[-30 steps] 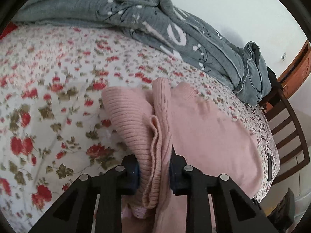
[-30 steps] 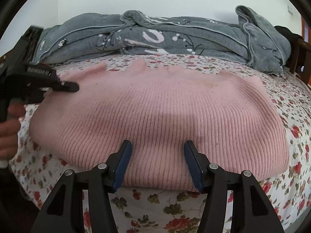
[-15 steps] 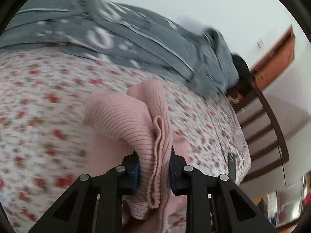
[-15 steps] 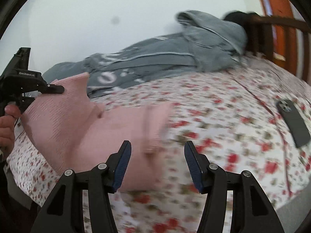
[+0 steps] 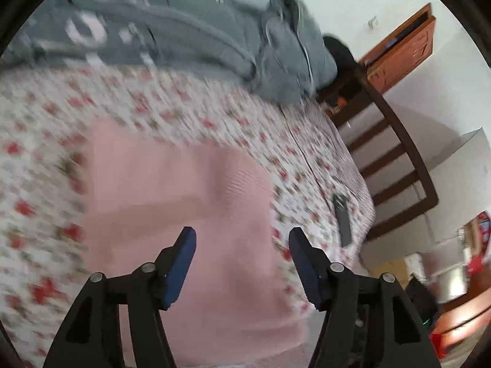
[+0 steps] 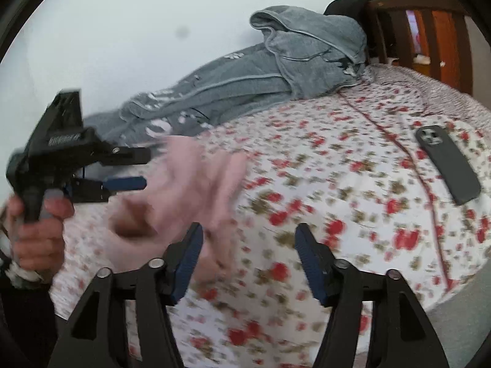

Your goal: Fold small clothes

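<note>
Pink sweater just released, both grippers' jaws having opened, empty; beside the phone, its fold could be dragged apart.

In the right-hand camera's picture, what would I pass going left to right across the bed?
The left gripper in a hand → pink sweater → bare flowered bedsheet → dark phone.
</note>
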Available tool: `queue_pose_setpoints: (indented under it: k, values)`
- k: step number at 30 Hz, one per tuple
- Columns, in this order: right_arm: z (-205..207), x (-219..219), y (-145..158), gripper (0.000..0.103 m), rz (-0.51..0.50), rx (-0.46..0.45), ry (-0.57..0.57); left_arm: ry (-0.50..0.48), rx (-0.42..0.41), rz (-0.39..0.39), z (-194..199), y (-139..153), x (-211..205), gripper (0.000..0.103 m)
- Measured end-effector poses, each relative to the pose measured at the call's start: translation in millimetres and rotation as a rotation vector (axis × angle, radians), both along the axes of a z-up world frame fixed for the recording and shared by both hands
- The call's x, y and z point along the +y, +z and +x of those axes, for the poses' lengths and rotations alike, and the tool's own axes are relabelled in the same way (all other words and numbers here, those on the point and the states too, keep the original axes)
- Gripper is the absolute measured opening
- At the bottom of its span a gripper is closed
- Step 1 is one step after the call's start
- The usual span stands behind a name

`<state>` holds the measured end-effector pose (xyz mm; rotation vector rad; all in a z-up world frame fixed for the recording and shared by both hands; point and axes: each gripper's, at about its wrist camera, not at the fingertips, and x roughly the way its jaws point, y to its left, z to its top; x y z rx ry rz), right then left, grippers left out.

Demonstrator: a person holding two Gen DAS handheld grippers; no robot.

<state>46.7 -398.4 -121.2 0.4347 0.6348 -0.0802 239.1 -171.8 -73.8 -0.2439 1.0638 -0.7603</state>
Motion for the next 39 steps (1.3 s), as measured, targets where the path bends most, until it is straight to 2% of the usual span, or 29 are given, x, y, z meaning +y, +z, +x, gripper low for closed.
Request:
queue_pose_setpoints:
  k: [3, 7, 12, 13, 14, 16, 17, 18, 20, 21, 25, 27, 29, 32, 34, 37, 39]
  values:
    - [17, 9, 10, 0.073, 0.08, -0.035, 0.054, 0.053, -0.069, 0.035, -2, 3, 37, 0.062]
    - [48, 21, 10, 0.078, 0.192, -0.051, 0.117, 0.105, -0.065, 0.066, -5, -13, 87, 0.062]
    - [100, 26, -14, 0.076, 0.288, 0.052, 0.109, 0.144, -0.067, 0.096, -12, -29, 125, 0.062]
    - [111, 29, -21, 0.068, 0.293, 0.083, 0.12, 0.148, -0.071, 0.101, -14, -32, 129, 0.062]
    - [117, 33, -24, 0.053, 0.28, 0.099, 0.125, 0.151, -0.073, 0.105, -15, -34, 133, 0.062]
    - [125, 42, -22, 0.027, 0.17, 0.119, 0.136, 0.155, -0.076, 0.108, -18, -38, 142, 0.062]
    - [125, 43, -16, 0.022, 0.128, 0.098, 0.157, 0.154, -0.077, 0.105, -19, -40, 145, 0.062]
    - [123, 42, -10, 0.021, 0.113, 0.065, 0.17, 0.151, -0.076, 0.103, -21, -43, 148, 0.062]
    - [113, 31, 0, 0.02, 0.099, -0.02, 0.169, 0.145, -0.076, 0.097, -24, -46, 146, 0.062]
    - [114, 27, -2, 0.02, 0.087, -0.011, 0.165, 0.141, -0.076, 0.09, -25, -48, 144, 0.062]
    - [132, 18, -37, 0.031, 0.071, 0.141, 0.163, 0.12, -0.066, 0.088, -29, -54, 129, 0.062]
    - [119, 11, -28, 0.041, 0.089, 0.126, 0.147, 0.105, -0.072, 0.085, -32, -54, 124, 0.062]
    - [100, 7, -9, 0.049, 0.091, 0.069, 0.116, 0.099, -0.084, 0.079, -35, -53, 121, 0.062]
    - [69, 15, 16, 0.061, 0.088, -0.017, 0.158, 0.111, -0.074, 0.046, -35, -53, 120, 0.062]
    - [57, 22, 20, 0.061, 0.109, -0.041, 0.182, 0.114, -0.062, 0.019, -37, -54, 119, 0.062]
    - [64, 39, 6, 0.06, 0.12, 0.006, 0.192, 0.128, -0.047, 0.005, -41, -56, 118, 0.062]
    - [75, 46, -12, 0.044, 0.1, 0.073, 0.182, 0.13, -0.05, 0.008, -45, -57, 118, 0.062]
